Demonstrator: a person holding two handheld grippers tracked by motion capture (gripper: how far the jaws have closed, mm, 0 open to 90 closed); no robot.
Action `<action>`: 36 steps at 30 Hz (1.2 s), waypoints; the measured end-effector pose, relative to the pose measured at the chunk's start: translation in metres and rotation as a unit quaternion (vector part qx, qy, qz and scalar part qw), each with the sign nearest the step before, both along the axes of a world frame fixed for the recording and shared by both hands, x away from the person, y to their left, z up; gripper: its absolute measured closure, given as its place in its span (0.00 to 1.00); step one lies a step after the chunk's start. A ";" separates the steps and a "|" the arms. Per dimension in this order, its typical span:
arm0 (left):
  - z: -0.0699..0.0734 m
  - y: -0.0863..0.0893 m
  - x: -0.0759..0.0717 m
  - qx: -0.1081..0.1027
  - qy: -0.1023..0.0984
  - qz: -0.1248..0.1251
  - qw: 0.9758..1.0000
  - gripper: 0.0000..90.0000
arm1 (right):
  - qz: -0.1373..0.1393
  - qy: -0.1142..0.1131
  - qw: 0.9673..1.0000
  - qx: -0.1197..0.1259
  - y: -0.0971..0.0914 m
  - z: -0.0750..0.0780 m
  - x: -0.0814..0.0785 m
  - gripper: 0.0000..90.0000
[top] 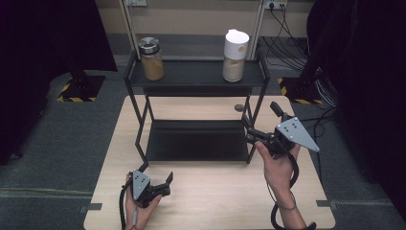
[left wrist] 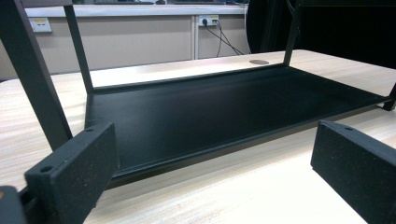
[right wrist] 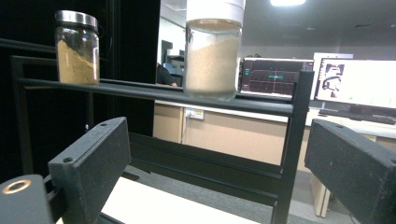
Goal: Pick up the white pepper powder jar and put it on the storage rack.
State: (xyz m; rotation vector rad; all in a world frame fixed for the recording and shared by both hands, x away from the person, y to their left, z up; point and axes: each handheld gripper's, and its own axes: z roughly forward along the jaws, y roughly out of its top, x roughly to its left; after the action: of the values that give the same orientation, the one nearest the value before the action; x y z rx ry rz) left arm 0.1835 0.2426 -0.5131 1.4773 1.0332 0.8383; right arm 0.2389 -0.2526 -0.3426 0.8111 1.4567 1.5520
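- The left gripper rests low on the near left of the pale wooden table, jaws spread, holding nothing.
- The right gripper, jaws apart and empty, is raised at the black metal two-tier rack.
- It faces the white-lidded glass jar of pale powder on the top shelf's right; nothing has been grasped yet.
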 end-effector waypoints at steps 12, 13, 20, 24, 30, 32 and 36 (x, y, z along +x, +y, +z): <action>0.000 0.000 0.000 0.002 0.000 0.000 1.000 0.00 | -0.007 0.015 1.000 -0.006 -0.007 -0.018 -0.004 0.08; 0.000 -0.001 0.000 0.002 0.001 0.000 1.000 0.00 | -0.007 0.017 1.000 -0.005 -0.008 -0.020 -0.005 0.08; 0.000 -0.001 0.000 0.002 0.000 0.001 1.000 0.00 | -0.006 0.018 1.000 -0.006 -0.013 -0.029 -0.007 0.08; 0.000 0.000 0.000 0.001 0.000 0.001 1.000 0.00 | 0.000 0.021 1.000 -0.006 -0.017 -0.030 -0.008 0.08; 0.000 -0.001 0.000 0.002 -0.001 0.001 1.000 0.00 | -0.001 0.024 1.000 -0.006 -0.020 -0.036 -0.012 0.08; 0.000 -0.001 0.000 0.002 -0.001 0.001 1.000 0.00 | -0.001 0.028 1.000 -0.004 -0.022 -0.039 -0.012 0.08; 0.000 -0.001 0.000 0.002 0.000 0.001 1.000 0.00 | -0.002 0.034 0.999 -0.005 -0.023 -0.043 -0.012 0.08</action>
State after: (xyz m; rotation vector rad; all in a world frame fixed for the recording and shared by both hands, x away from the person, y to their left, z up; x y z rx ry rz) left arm 0.1833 0.2419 -0.5129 1.4790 1.0334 0.8418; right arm 0.2265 -0.2759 -0.3859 0.8686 1.5098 1.5251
